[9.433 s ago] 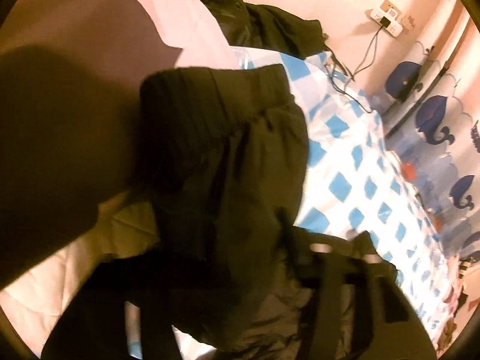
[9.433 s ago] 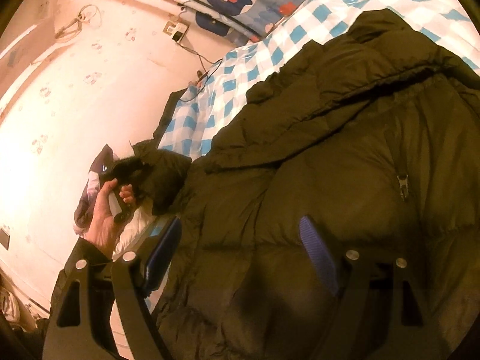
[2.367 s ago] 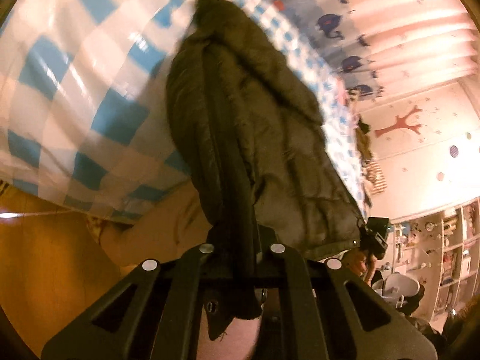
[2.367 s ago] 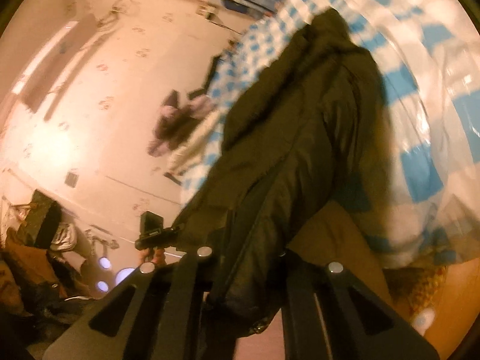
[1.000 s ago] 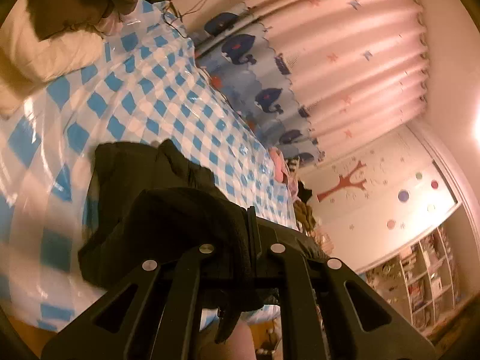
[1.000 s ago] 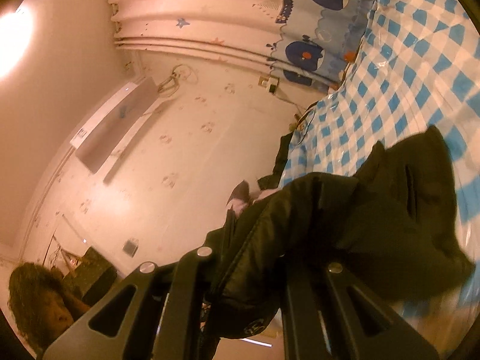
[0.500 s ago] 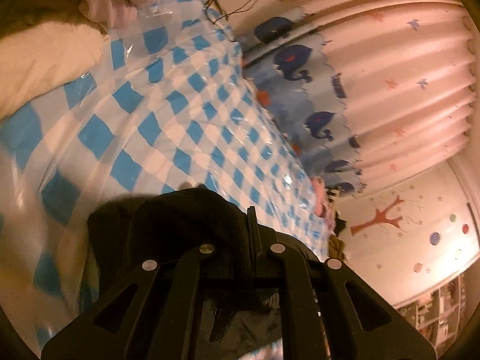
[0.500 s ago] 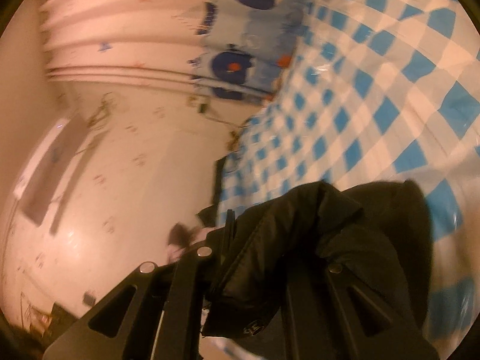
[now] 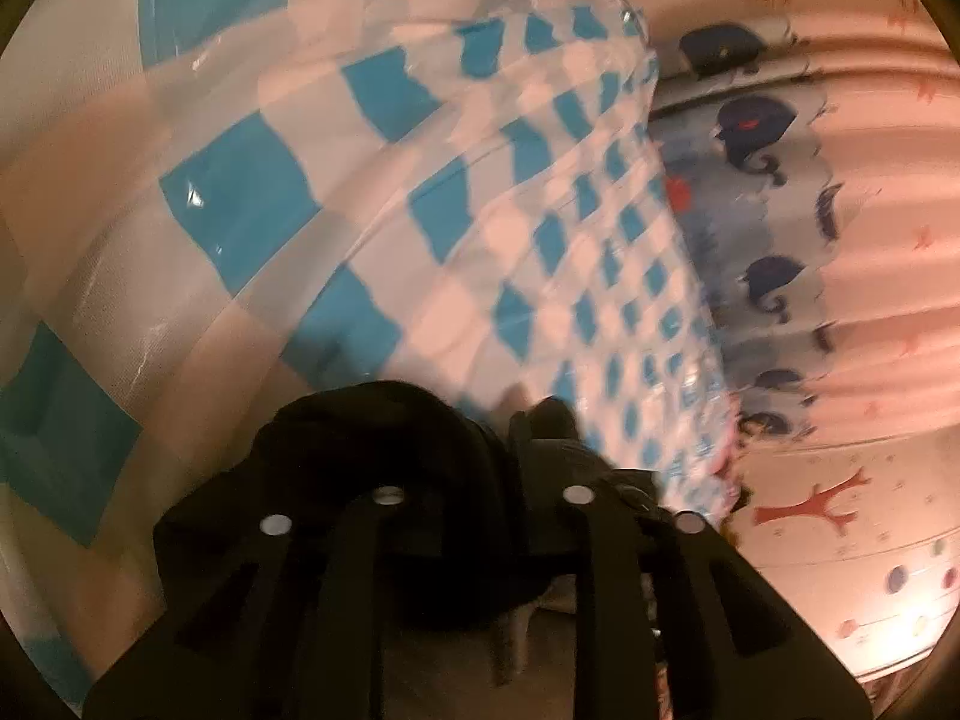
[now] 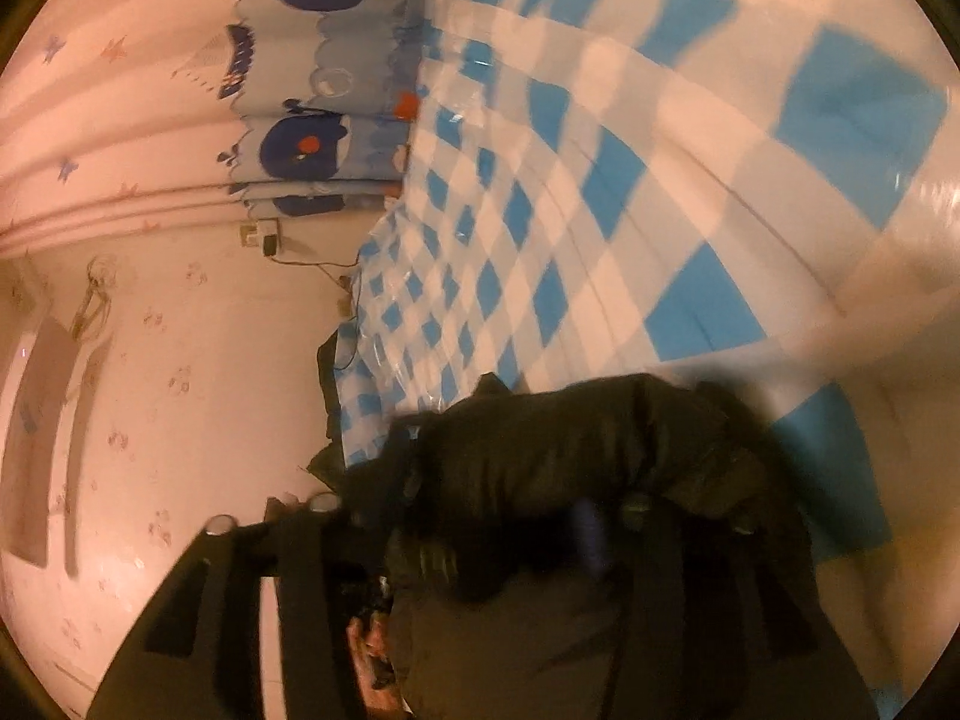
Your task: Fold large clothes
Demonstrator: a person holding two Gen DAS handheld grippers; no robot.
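A dark olive puffer jacket [image 9: 384, 456] is bunched between the jaws of my left gripper [image 9: 480, 498], just above the blue-and-white checked bed cover [image 9: 252, 204]. In the right wrist view the same jacket [image 10: 588, 444] fills the jaws of my right gripper [image 10: 480, 534], low over the checked cover [image 10: 630, 192]. In both views the jaws stand wider apart than in the earlier frames, with jacket still between them. A blue pad [image 10: 591, 531] shows through the cloth. Most of the jacket is hidden below the grippers.
A whale-print curtain [image 9: 762, 192] hangs along the bed's far side and shows in the right wrist view [image 10: 312, 84]. A wall socket with cables [image 10: 264, 237] is near the bed's corner. Dark clothing [image 10: 327, 384] lies at the bed's edge.
Both grippers have come down close to the checked cover, carrying the jacket's edge forward over the bed. The jaws of both have spread wider than half a second ago.
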